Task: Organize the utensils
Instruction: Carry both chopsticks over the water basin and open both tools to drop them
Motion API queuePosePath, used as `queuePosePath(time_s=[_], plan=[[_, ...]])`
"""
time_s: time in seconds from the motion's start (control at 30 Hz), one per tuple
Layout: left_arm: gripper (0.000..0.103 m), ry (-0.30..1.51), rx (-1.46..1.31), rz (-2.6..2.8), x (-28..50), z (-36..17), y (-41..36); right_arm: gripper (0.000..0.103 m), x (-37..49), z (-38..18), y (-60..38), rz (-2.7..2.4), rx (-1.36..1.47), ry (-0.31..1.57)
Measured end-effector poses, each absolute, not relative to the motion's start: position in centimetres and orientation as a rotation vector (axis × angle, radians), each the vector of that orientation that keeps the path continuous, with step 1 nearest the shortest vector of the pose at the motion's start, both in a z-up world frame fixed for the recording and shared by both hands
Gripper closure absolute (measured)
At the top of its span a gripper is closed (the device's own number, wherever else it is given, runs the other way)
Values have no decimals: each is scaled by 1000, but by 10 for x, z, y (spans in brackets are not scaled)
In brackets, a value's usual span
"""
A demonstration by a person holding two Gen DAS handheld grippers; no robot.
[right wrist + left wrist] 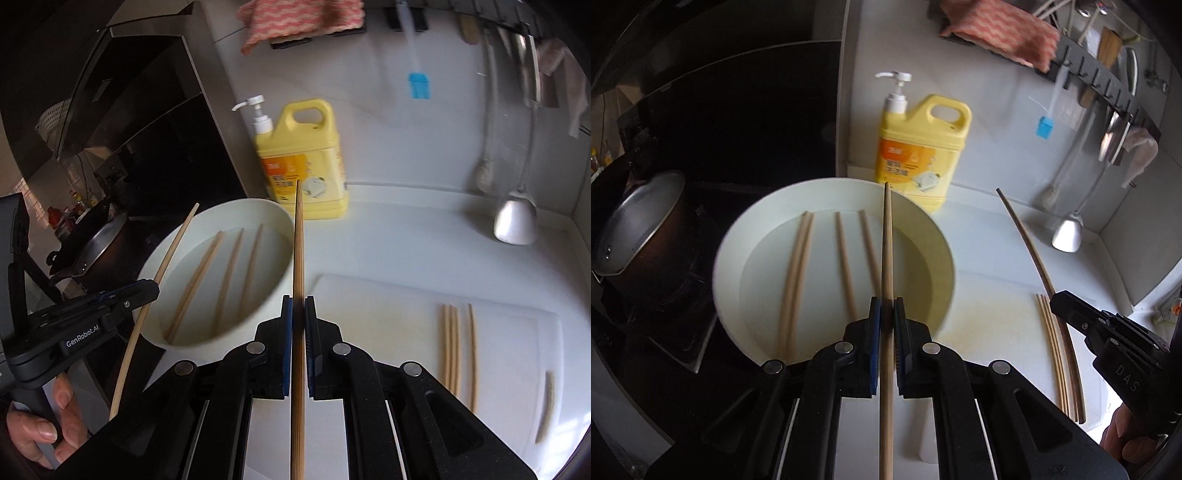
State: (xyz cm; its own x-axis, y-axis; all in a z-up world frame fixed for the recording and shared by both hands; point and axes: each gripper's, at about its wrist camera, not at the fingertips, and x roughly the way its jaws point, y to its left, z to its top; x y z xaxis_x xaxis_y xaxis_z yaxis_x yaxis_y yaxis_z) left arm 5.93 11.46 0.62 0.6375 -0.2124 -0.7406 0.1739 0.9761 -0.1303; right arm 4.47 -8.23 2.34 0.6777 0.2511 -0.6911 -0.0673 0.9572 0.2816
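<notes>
My left gripper (887,303) is shut on a wooden chopstick (887,236) and holds it over the white basin (746,236). Several chopsticks (796,273) lie in the basin's water. My right gripper (298,301) is shut on another chopstick (299,240), held between the basin (266,295) and the white cutting board (388,325). Several chopsticks (450,343) lie side by side on the board, with one more (548,402) near its right edge. The right gripper (1057,302) with its chopstick (1030,251) shows in the left wrist view; the left gripper (153,290) shows in the right wrist view.
A yellow dish soap jug (919,151) stands behind the basin. A dark pot (639,225) sits on the stove at left. A ladle (515,221) and other tools hang from a wall rack (1108,85) at right, by a pink cloth (1001,33).
</notes>
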Motion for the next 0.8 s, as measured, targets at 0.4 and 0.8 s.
queuePosePath(time_s=[0.4, 0.8], plan=[[96, 909, -95, -210, 151, -5, 178, 97, 151, 10, 18, 288, 255, 858], [96, 1022, -86, -243, 199, -53, 178, 97, 196, -41, 34, 206, 289, 1035]])
